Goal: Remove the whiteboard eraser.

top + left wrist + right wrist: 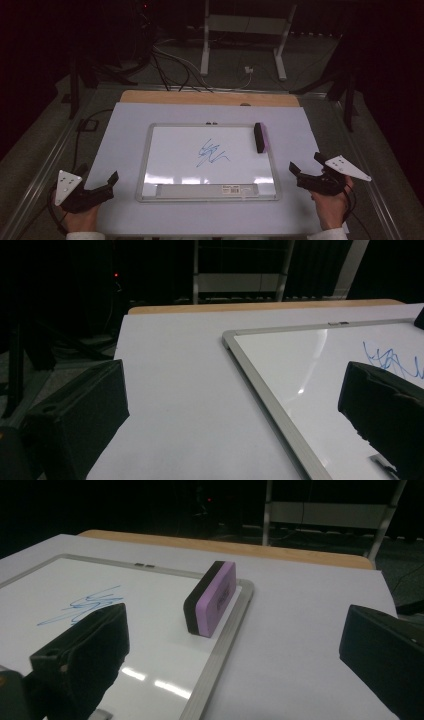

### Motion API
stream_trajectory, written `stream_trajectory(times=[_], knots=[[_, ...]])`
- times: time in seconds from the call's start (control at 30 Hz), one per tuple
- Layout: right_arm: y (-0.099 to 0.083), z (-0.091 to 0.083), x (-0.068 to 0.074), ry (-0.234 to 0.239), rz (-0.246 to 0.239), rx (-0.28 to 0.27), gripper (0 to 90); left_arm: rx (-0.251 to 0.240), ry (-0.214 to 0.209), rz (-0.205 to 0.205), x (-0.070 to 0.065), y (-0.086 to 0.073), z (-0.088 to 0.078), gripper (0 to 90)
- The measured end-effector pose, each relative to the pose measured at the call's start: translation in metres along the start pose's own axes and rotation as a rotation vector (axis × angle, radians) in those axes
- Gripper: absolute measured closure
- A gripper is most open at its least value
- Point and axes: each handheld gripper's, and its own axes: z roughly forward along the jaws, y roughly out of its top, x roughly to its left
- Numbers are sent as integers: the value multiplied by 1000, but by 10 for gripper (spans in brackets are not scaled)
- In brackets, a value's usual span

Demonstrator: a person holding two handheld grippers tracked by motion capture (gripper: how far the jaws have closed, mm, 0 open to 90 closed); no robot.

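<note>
A silver-framed whiteboard (pixel 145 150) lies flat on the white table top, with a blue scribble (pixel 210 153) near its middle. A purple and black eraser (pixel 261 137) stands on its edge at the board's right rim, also seen as the eraser (pixel 210 598) in the right gripper view. My left gripper (pixel 98 175) rests at the table's front left, open, beside the board's left frame (pixel 265 400). My right gripper (pixel 306 164) sits at the front right, open, with nothing between its jaws, short of the eraser.
A pen tray (pixel 207 190) runs along the board's front edge. A wooden strip (pixel 210 97) borders the table's far side. Beyond it stand a white metal frame (pixel 244 30) and loose cables (pixel 170 65) on the dark floor.
</note>
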Motion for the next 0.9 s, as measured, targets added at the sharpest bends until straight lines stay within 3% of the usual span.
stream_trajectory(times=[0.47,0.73,0.9], knots=[[20,26,-4,21,16,-13,3,21,11,18,-1,-4,5,5],[30,47,-2,25,-4,7,3,29,4,27,-2,-6,7,6],[35,63,-5,27,12,22,3,37,4,30,-2,-7,9,5]])
